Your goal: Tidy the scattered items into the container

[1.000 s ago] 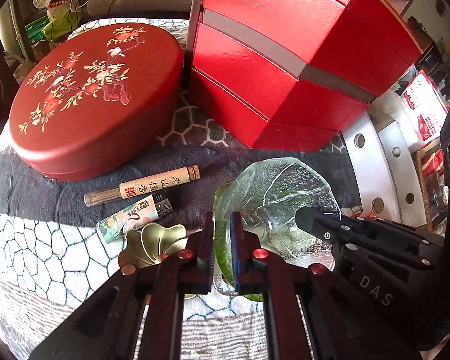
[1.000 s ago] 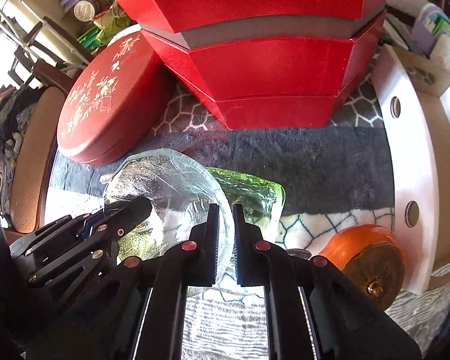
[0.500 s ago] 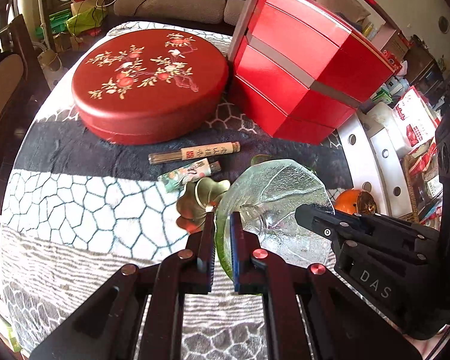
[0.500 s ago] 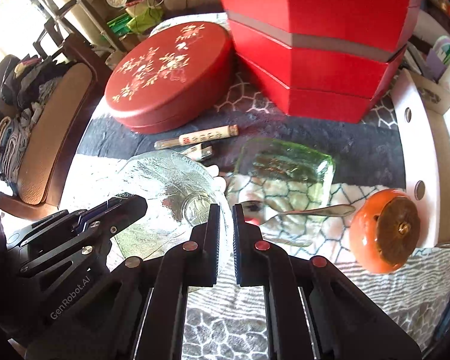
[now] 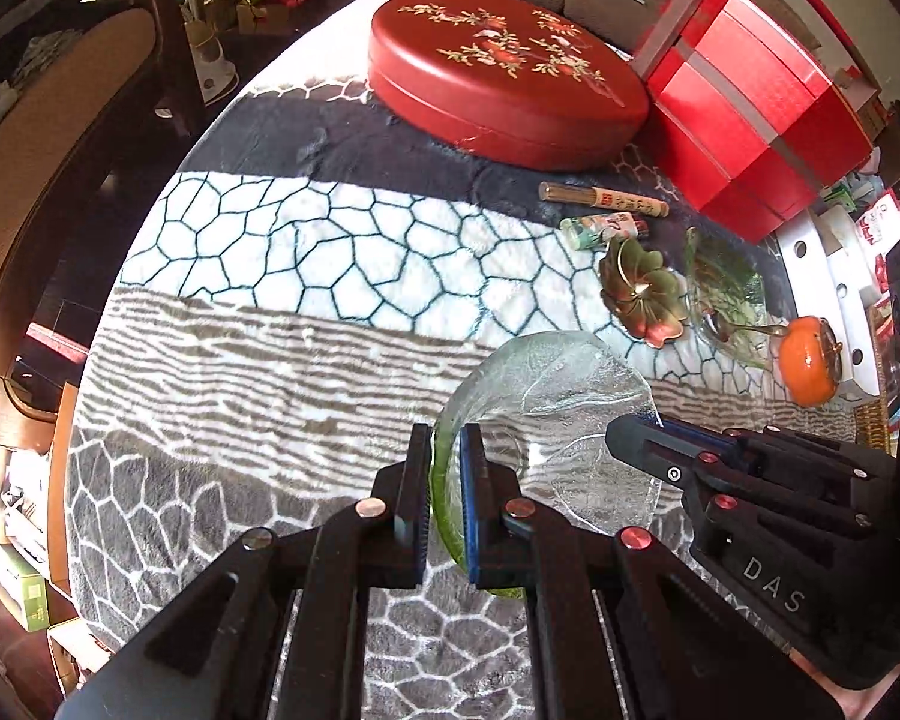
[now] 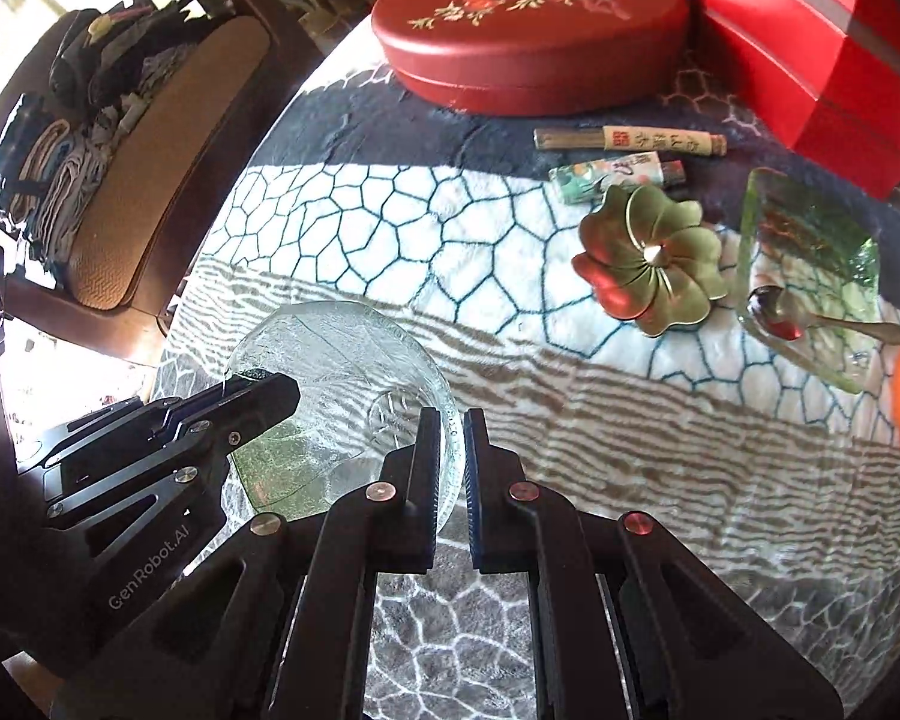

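Glass bowl (image 5: 561, 414) hanging between both claws, above the blanket (image 5: 306, 324). Left claw (image 5: 446, 501) pinching the bowl's near rim, pads pressed almost together on the greenish edge. Right claw (image 6: 452, 480) pinching the opposite rim, fingers likewise nearly touching with only glass between. Each claw showing in the other's view, gripping from the far side of the bowl: right one (image 5: 636, 438) to the right of the left, left one (image 6: 270, 390) to the left of the right.

Lying ahead and to the right of the left claw: brass flower dish (image 5: 642, 300), green glass tray (image 5: 729, 294) with a spoon (image 5: 744, 330) resting in it, orange persimmon-shaped jar (image 5: 807, 360) just beside the tray. Further ahead, incense tube (image 5: 603, 199) and small printed tube (image 5: 606, 229) lying side by side. Beyond those, round red floral box (image 5: 504, 90) sitting shut, tiered red box (image 5: 756, 120) standing at its right, touching or nearly so. Chair (image 6: 144, 180) standing well off to the left of the right claw, off the blanket.
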Tool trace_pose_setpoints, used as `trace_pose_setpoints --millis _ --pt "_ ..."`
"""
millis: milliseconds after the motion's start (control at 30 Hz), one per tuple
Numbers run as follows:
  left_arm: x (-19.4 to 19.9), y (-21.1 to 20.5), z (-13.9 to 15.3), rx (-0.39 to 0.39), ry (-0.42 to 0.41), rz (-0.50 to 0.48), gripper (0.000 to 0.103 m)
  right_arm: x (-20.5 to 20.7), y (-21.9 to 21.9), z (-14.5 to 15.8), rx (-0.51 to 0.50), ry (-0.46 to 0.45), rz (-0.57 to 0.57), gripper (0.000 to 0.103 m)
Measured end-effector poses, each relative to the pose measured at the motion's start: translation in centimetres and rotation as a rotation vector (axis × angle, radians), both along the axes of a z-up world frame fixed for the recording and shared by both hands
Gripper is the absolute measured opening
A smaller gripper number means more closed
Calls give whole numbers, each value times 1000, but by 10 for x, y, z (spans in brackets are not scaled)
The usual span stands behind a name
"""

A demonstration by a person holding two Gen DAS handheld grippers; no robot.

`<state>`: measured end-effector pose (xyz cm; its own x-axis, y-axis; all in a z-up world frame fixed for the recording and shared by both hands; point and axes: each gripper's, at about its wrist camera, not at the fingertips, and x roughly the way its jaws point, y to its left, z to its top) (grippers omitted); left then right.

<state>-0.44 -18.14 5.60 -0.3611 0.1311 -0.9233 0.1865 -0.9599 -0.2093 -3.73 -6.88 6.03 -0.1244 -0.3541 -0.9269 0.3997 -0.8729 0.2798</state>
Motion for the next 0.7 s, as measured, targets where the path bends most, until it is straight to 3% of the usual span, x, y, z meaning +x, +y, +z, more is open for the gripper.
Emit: trace_pose_setpoints --millis 267,367,433,533,600,633,700 --pt "-10 -5 0 16 -5 14 10 -14 0 -4 1 -26 19 8" --pt "-7 -5 1 22 6 11 10 -18 11 -1 -20 -30 28 22" --pt "-3 -6 5 19 14 5 10 -23 26 4 -46 -27 34 37" --pt "1 -6 15 13 42 4 12 -35 55 16 -25 18 4 36" --pt "0 -4 19 -1 48 -3 23 -46 75 19 -52 -5 -10 36" --pt "-2 -3 19 3 43 -12 23 -50 82 18 -71 -35 -16 35" --pt "-4 -2 20 -4 40 -3 24 -54 91 24 -57 -12 -25 34"
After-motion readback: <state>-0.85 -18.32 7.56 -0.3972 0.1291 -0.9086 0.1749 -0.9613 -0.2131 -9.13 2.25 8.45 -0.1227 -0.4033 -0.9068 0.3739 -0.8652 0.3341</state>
